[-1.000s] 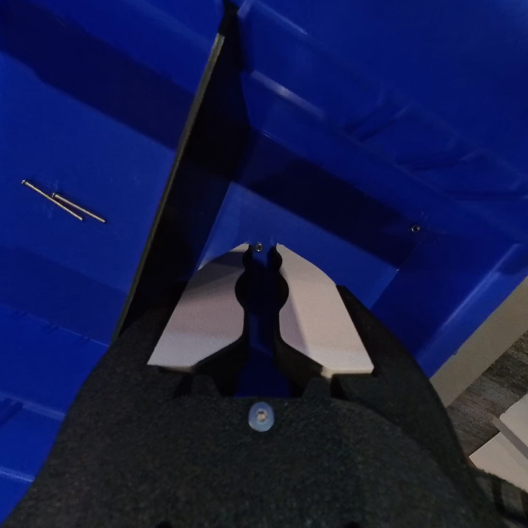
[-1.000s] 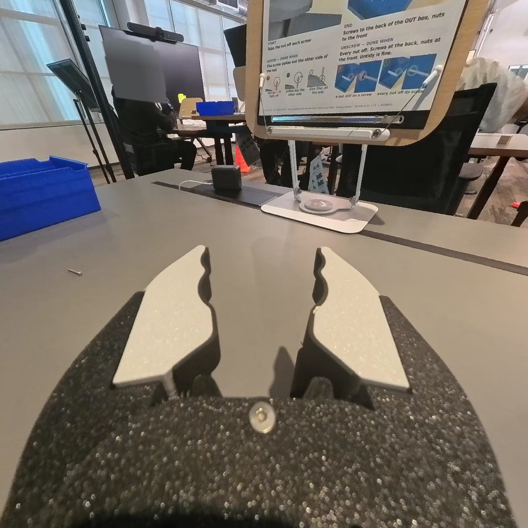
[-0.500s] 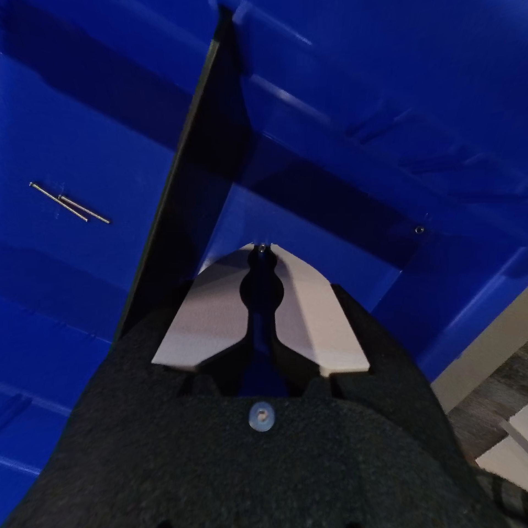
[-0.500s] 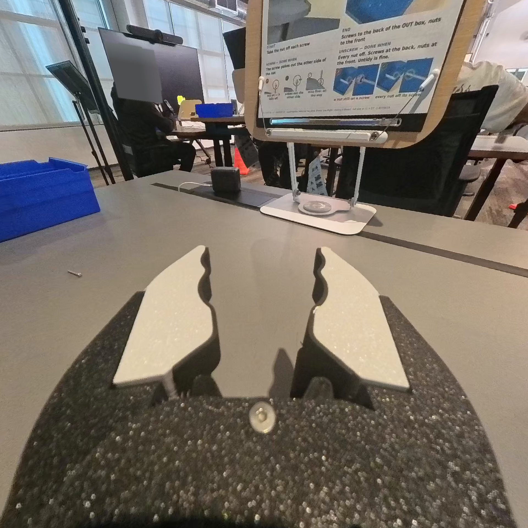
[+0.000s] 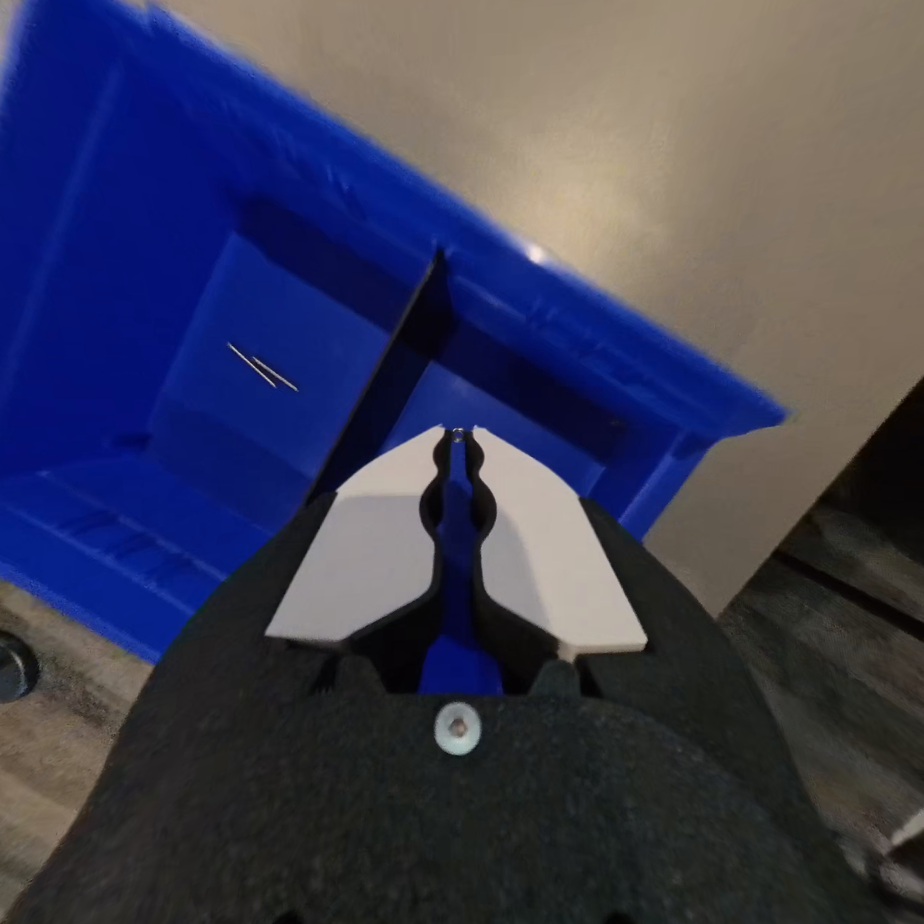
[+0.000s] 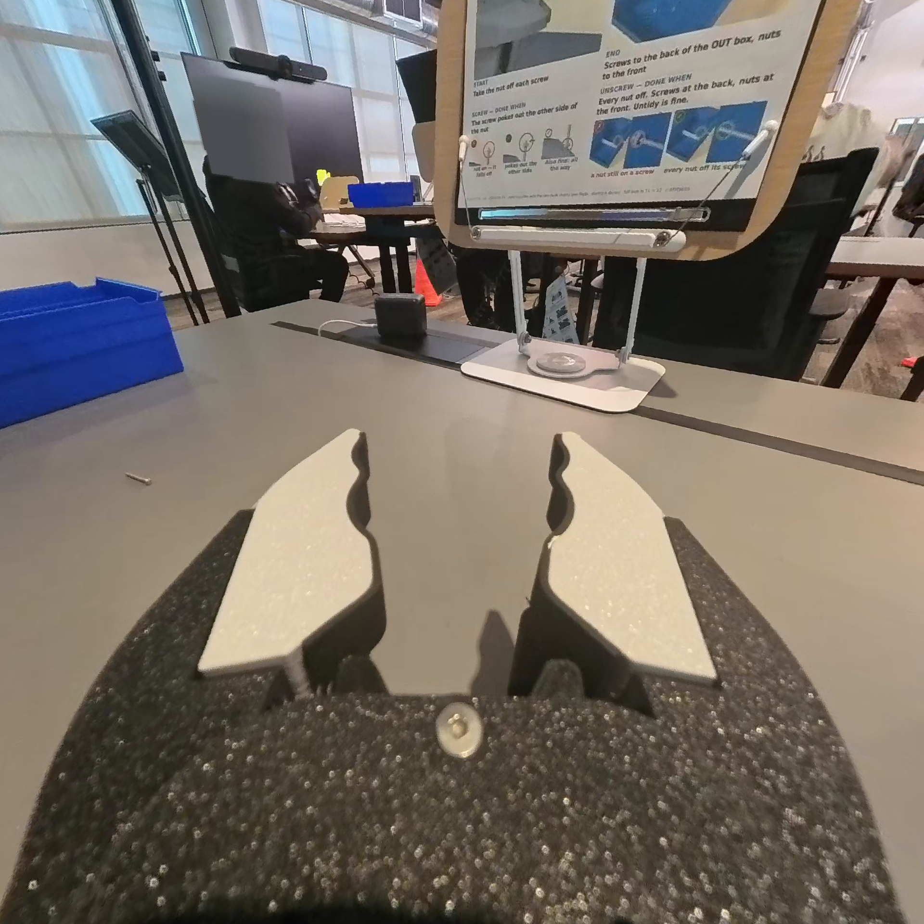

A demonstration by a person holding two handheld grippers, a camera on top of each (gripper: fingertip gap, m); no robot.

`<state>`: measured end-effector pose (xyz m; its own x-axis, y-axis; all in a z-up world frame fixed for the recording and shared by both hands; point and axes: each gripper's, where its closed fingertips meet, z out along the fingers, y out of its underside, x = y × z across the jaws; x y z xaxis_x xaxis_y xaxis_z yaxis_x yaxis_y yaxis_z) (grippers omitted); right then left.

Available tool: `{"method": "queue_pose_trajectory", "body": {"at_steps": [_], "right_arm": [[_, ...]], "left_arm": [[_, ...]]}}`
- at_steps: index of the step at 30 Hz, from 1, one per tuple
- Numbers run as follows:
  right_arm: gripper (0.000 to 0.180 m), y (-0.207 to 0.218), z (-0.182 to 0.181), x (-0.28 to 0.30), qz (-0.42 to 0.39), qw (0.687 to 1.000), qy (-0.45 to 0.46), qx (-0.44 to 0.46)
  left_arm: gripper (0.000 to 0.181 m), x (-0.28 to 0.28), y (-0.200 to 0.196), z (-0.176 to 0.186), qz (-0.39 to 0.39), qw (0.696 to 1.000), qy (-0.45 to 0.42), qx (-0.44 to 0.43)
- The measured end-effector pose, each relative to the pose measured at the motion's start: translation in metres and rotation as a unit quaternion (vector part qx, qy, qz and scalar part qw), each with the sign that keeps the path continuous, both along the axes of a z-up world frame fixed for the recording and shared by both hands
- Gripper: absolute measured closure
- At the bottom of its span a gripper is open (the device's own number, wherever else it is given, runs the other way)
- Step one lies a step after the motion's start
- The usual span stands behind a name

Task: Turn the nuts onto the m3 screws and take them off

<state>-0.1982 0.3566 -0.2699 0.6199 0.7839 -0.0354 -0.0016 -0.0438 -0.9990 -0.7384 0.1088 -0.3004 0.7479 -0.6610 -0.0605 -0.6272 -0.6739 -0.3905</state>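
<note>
Left hand-held gripper (image 5: 458, 431), seen from above the blue bin (image 5: 125, 210): its white fingers (image 5: 370, 540) are drawn nearly together and pinch a small nut (image 5: 458, 435) at their very tips. Beyond the tips lies the bin's right-hand compartment, bounded by a black divider (image 5: 385, 370). A second small dark piece, too blurred to identify, sits near that compartment's far right corner (image 5: 616, 423). In the compartment left of the divider, two long thin screws (image 5: 262, 367) lie side by side on the floor. The bin stands on a pale counter (image 5: 650, 150).

Right hand-held gripper (image 6: 457, 440): fingers spread wide with nothing between them, held low over the grey counter (image 6: 350, 400). To its left a single short screw (image 6: 138, 478) lies on the bare surface. Farther left stands a blue bin (image 6: 85, 345). Farther back, a small black cube (image 6: 400, 314) with a white cable, then a white stand (image 6: 565, 372) carrying an instruction board (image 6: 620, 115). Behind, a seated person (image 6: 265, 225).
</note>
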Motion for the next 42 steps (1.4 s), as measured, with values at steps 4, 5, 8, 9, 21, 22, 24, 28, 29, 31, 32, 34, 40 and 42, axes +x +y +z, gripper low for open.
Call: {"method": "queue_pose_trajectory", "body": {"at_steps": [4,5,8,9,21,22,24,28,29,31,32,34,40,42], "right_arm": [[0.11,-0.001,0.0,-0.002,0.002,1.0,-0.003,0.003],[0.11,-0.001,0.001,-0.003,0.003,1.0,-0.002,0.004],[0.11,-0.002,0.001,-0.005,0.007,1.0,-0.001,0.003],[0.11,-0.002,0.001,-0.005,0.008,1.0,-0.001,0.004],[0.11,-0.003,0.002,-0.007,0.013,1.0,0.005,0.005],[0.11,-0.003,0.002,-0.007,0.012,1.0,0.004,0.006],[0.11,-0.003,0.002,-0.006,0.011,1.0,0.003,0.006],[0.11,-0.003,0.002,-0.007,0.013,1.0,0.005,0.005],[0.11,-0.003,0.003,-0.007,0.014,1.0,0.006,0.006],[0.11,-0.003,0.003,-0.007,0.015,1.0,0.006,0.006],[0.11,-0.003,0.003,-0.007,0.016,1.0,0.006,0.005],[0.11,-0.003,0.003,-0.008,0.017,1.0,0.008,0.005],[0.11,-0.004,0.003,-0.008,0.018,1.0,0.01,0.004],[0.11,-0.004,0.002,-0.008,0.019,1.0,0.008,0.004]], "left_arm": [[0.176,0.032,0.015,0.048,-0.02,0.999,0.005,0.036],[0.176,0.044,0.021,0.057,-0.029,0.999,0.009,0.044],[0.176,0.091,0.041,0.07,-0.067,0.996,0.025,0.049],[0.176,0.109,0.049,0.07,-0.082,0.995,0.03,0.05],[0.176,0.308,0.14,-0.045,-0.204,0.978,-0.028,-0.004],[0.176,0.316,0.144,-0.057,-0.21,0.977,-0.023,-0.013],[0.176,0.328,0.151,-0.075,-0.217,0.976,-0.018,-0.025],[0.176,0.341,0.157,-0.09,-0.22,0.974,-0.03,-0.041],[0.176,0.342,0.157,-0.091,-0.221,0.974,-0.031,-0.044],[0.176,0.343,0.158,-0.091,-0.22,0.974,-0.036,-0.042],[0.176,0.342,0.158,-0.092,-0.221,0.974,-0.036,-0.042],[0.175,0.342,0.158,-0.092,-0.224,0.973,-0.04,-0.041],[0.17,0.34,0.159,-0.088,-0.218,0.973,-0.061,-0.033],[0.167,0.337,0.159,-0.082,-0.215,0.974,-0.07,-0.026]]}}
